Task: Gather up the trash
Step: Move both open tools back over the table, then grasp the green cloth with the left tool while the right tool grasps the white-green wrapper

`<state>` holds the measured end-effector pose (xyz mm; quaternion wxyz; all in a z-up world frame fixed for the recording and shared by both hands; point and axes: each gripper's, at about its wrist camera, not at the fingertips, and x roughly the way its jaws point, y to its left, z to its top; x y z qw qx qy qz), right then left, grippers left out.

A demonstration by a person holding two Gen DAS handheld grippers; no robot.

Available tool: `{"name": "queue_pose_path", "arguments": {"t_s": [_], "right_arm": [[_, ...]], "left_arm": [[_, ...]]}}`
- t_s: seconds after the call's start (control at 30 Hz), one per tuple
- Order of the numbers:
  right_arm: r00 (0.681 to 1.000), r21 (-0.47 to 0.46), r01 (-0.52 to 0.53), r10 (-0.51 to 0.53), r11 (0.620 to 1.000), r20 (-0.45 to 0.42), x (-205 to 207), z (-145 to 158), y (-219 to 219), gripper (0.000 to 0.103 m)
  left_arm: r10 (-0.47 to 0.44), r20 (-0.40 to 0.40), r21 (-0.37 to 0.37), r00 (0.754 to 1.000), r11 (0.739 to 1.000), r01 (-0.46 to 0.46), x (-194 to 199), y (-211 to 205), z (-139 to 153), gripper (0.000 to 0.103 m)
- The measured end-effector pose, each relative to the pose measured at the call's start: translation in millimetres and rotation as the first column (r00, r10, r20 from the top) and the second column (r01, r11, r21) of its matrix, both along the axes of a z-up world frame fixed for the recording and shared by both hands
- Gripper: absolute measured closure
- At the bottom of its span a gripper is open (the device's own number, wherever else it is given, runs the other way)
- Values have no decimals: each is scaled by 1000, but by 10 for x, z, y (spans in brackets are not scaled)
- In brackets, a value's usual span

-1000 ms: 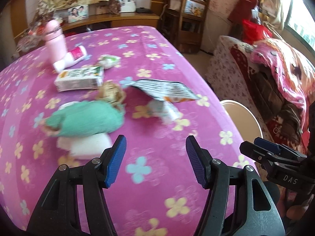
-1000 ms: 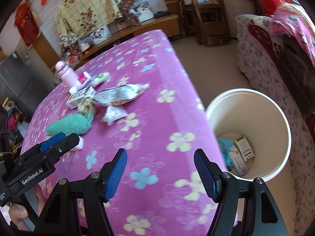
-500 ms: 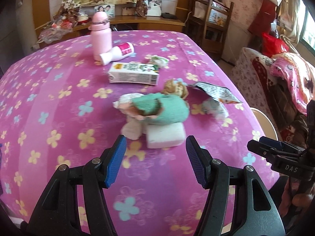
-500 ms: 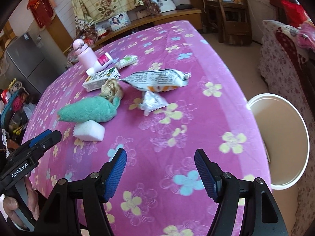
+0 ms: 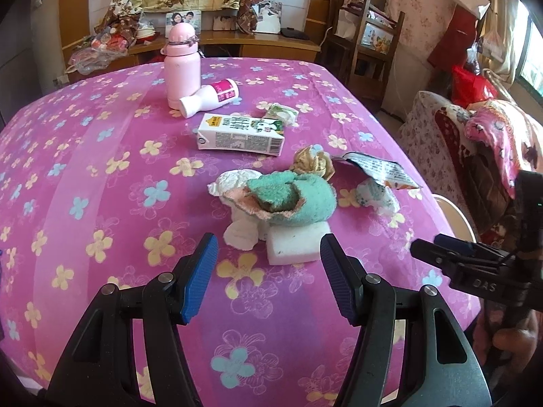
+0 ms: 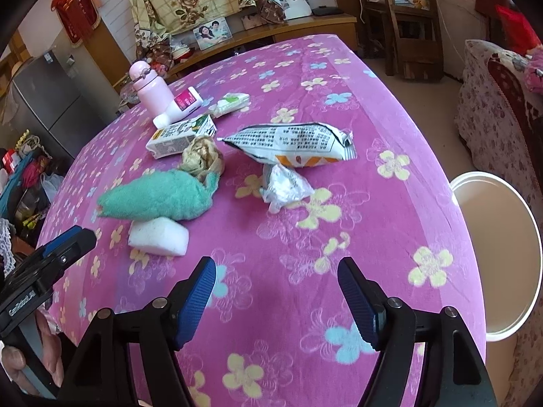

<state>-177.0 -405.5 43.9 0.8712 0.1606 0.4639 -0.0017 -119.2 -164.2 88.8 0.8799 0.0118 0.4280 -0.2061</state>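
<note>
Both sets of tongs are empty and spread wide: left tongs (image 5: pixel 268 271) and right tongs (image 6: pixel 276 291) hover over the near edge of the bench w/ the magenta flowered cloth (image 5: pixel 101 176). By my read the collecting is barely dented. From the right-wrist view, the round white plastic bin (image 6: pixel 529 224) on the floor off the bench's right edge shows only bare inner wall, contents hidden.

Lots left on the bench:
- white foam block (image 5: pixel 298 246), w/ a crumpled white paper wad (image 5: pixel 241 234) touching its left side; both sit just beyond the left tongs, roughly between their tips.
- teal fuzzy cloth (image 5: pixel 298 200) lying on top of the block.
- tan crumpled paper ball (image 5: pixel 314 162) just behind the cloth.
- printed white snack bag (image 6: pixel 295 144) and small crinkled silver wrapper (image 6: pixel 283 190), right of centre, well ahead of the right tongs.
- white milk carton (image 5: pixel 241 135), farther back.

Pink flask (image 5: pixel 182 64) at the far side prob. isn't trash.
</note>
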Motion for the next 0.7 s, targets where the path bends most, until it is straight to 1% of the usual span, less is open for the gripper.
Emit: {"name": "queue_pose_path", "arguments": {"t_s": [0.13,0.2,0.27,0.3,0.4,0.6,0.67,0.7], "right_arm": [[1000,-4,7,-7,1000,-11,131,-71,-27,30],[1000,-2,8,-8,1000,-19,212,-110,-48,30],[1000,-7,19,-19,1000,-18,273,-130,-76,30],[1000,-8,24,-24,1000,-15,306,-136,-90,30],[999,-9,30,-30,1000,-12,405,-160,-120,29],[1000,-19,19,-19,1000,-12,591,-220,-122,29],[1000,-17,18,-18,1000,-17,651,-254,-125,29],[1000,-15,16,-17,1000,-17,676,-264,-130,29]], "left_arm": [[-20,-8,-49,1000,999,20,111,12,37,41],[-32,-14,-59,999,998,31,164,2,46,40],[-53,-14,-57,999,997,52,213,-33,51,31],[-66,-6,-53,998,996,65,227,-57,54,30],[-103,22,-19,994,994,104,265,-155,56,29],[-165,7,91,986,982,164,405,-421,-100,28],[-175,17,125,984,977,172,416,-493,-137,28],[-179,29,155,984,973,172,418,-541,-153,28]]}}
